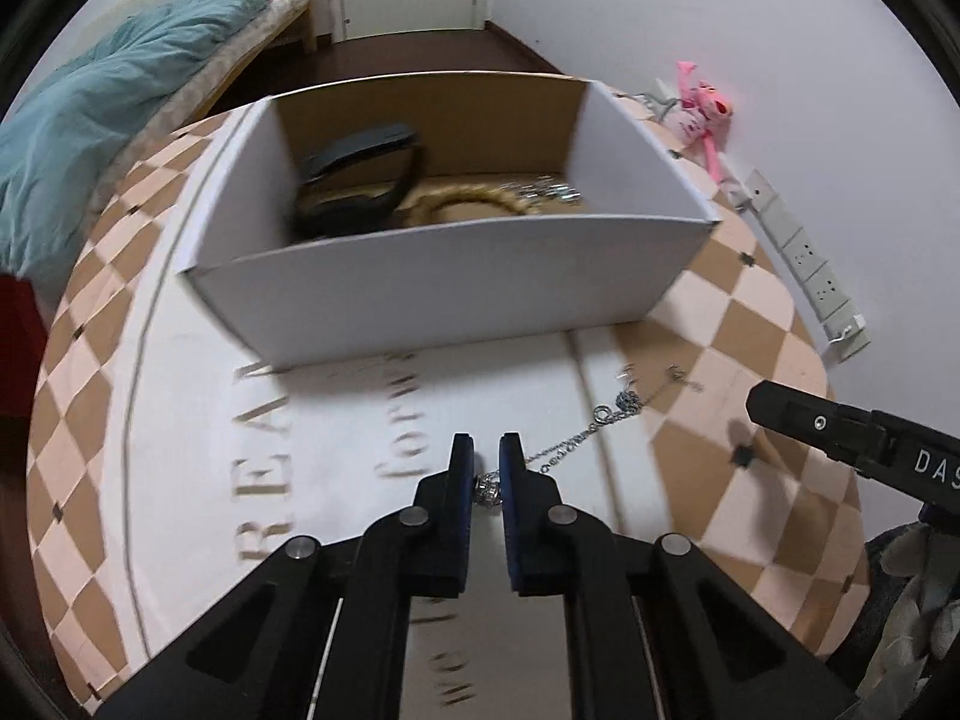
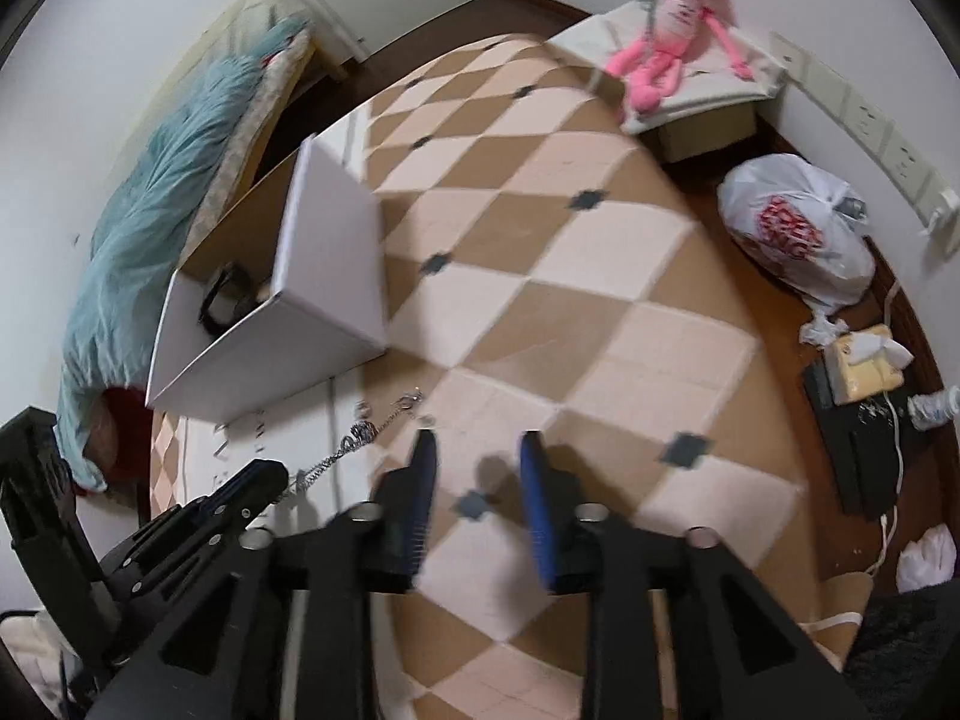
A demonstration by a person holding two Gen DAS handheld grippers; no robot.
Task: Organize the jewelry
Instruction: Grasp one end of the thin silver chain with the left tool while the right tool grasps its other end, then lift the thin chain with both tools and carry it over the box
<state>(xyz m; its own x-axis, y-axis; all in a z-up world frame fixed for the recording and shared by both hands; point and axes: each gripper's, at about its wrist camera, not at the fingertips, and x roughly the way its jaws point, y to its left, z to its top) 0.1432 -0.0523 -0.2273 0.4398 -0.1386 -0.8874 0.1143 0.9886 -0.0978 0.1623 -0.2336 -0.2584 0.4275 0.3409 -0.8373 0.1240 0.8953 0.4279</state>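
A silver chain necklace [image 1: 600, 420] lies stretched over the checkered tabletop [image 1: 720, 324], in front of a white cardboard box [image 1: 450, 288]. My left gripper [image 1: 486, 444] is shut on the chain's near end, with a beaded part pinched between its blue pads. In the right wrist view the same chain [image 2: 360, 432] runs from the left gripper [image 2: 252, 480] toward the box [image 2: 336, 252]. My right gripper [image 2: 477, 450] stands open just right of the chain's far end, nothing between its fingers. Its black tip [image 1: 780, 408] also shows in the left wrist view. The box holds a black strap-like item [image 1: 360, 180], a golden ring [image 1: 468, 201] and a silver pile [image 1: 552, 189].
A bed with a teal blanket [image 1: 120, 90] stands to the left of the table. A pink plush toy [image 2: 660, 54] sits on a low box at the back right. A power strip [image 1: 804, 264] runs along the wall. A white plastic bag [image 2: 792, 228] lies on the floor.
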